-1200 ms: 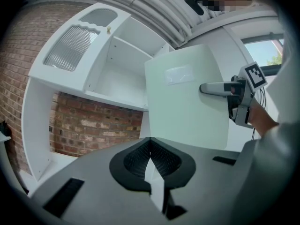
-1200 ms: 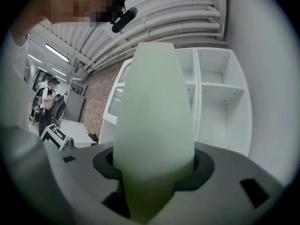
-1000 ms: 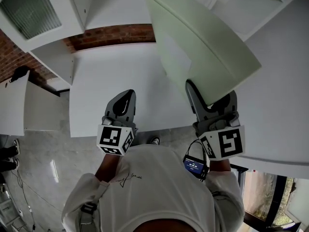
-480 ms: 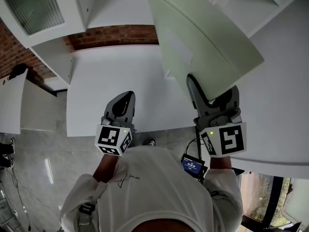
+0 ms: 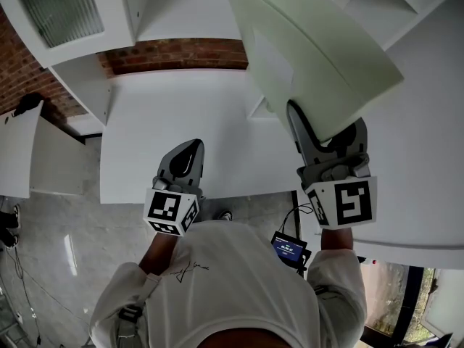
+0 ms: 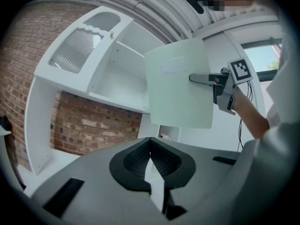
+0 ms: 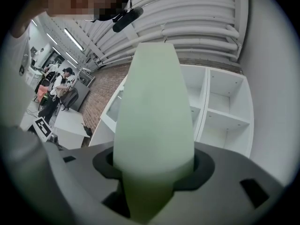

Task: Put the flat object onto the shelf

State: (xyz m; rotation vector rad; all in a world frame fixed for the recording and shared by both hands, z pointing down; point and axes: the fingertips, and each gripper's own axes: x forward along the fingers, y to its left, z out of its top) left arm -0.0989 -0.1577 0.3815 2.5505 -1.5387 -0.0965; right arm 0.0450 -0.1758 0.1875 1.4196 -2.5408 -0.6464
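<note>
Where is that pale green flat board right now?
Head view, right side: the board is clamped at its lower edge in the right gripper, held up over the white table, before the white shelves.

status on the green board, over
Right claw shut on pale green flat board, held up before white shelf unit. Left claw shut, empty, at white table edge. Nothing seen blocking the shelves.

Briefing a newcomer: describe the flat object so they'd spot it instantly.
Find the white shelf unit above the white table. Before it, the right hand-held gripper holds up a thin pale-green board, the only tinted panel among white surfaces.
</note>
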